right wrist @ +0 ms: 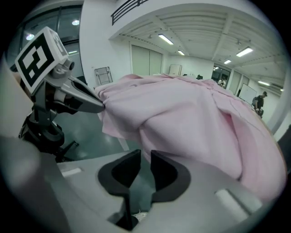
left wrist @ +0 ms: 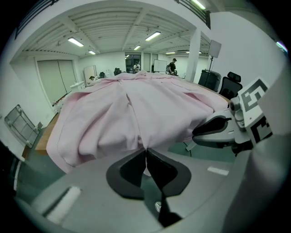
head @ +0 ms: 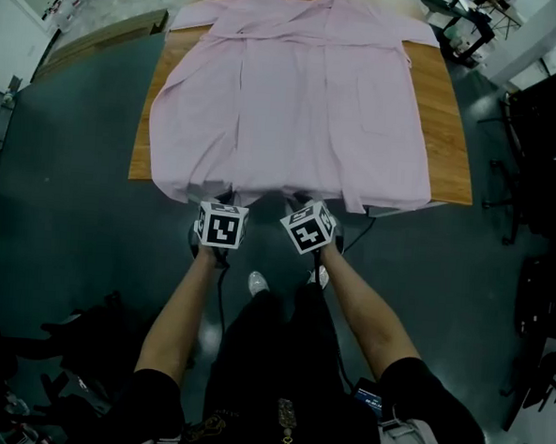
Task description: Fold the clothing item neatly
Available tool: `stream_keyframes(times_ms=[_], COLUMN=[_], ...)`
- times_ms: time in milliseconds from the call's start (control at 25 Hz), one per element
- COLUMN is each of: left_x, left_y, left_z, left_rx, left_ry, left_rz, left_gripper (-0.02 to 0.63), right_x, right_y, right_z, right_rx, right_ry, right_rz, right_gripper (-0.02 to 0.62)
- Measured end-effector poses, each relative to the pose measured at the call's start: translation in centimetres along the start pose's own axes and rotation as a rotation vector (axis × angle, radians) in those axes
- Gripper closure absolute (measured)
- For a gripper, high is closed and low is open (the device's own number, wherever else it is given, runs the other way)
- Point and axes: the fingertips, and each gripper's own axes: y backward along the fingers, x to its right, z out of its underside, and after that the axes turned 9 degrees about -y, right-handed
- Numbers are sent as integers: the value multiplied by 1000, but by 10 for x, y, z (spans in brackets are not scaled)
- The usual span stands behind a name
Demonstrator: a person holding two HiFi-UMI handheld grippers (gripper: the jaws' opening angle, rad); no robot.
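Note:
A pale pink garment (head: 295, 105) lies spread flat over the wooden table (head: 454, 152), with its near hem hanging off the front edge. My left gripper (head: 223, 205) is at that hem, left of the middle. In the left gripper view its jaws are shut on a pinch of the pink garment (left wrist: 136, 113) at the left gripper's tips (left wrist: 145, 150). My right gripper (head: 307, 209) is at the hem just to the right. Its jaws (right wrist: 145, 157) stand a little apart with floor showing between them, and the pink garment (right wrist: 191, 123) hangs just beyond the fingertips.
Dark office chairs (head: 546, 139) stand right of the table. A long wooden board (head: 101, 37) lies on the floor at the far left. Black gear (head: 73, 345) sits on the floor by the person's left side. A wire rack (left wrist: 18, 123) stands left of the table.

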Motion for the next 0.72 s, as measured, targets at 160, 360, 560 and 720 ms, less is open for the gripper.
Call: stream_keyframes(times_ms=[160,360,560,720], left_x=[-16,-29,-29,-31], left_y=[7,5,5,16], left_z=[7,22,28,42], left_rx=[-11,-34,-32,-36], left_ry=[-11,-19,-20,11], left_rz=[-11,-13,-5,-1], left_gripper=[591,591,583,568], right_x=[-17,-33,-36,-40], right_y=[-10,-5,12,29], right_z=[6,11,3,-19], right_rx=[-43,-56,-34,11], right_ry=[7,7,20,50], right_rz=[-37,-48,-37,-36], right_gripper=[575,575,575,575])
